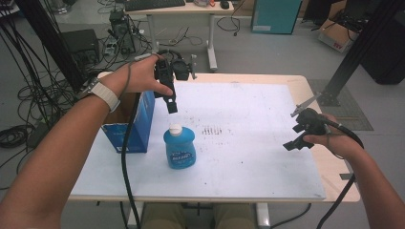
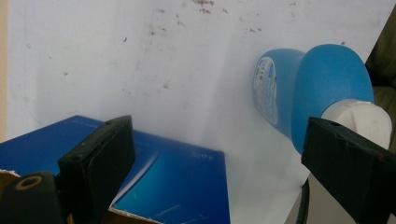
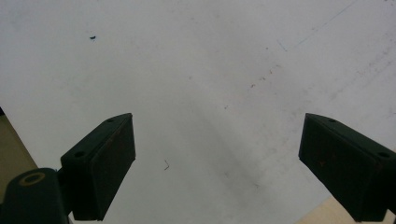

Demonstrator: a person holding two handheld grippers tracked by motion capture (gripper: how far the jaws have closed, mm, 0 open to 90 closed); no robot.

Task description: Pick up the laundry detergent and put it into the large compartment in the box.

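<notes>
Hovering above the bottle [image 1: 180, 147], the left gripper [image 1: 171, 107] points down with jaws spread and nothing between them. That blue bottle stands upright on the table [image 1: 248, 157], just beside the box [image 1: 136, 126]. Off right, the right gripper [image 1: 292, 144] is also spread, empty.

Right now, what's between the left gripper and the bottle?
Nothing: in the high view the open left gripper hangs just above the bottle, with only air between them.
</notes>
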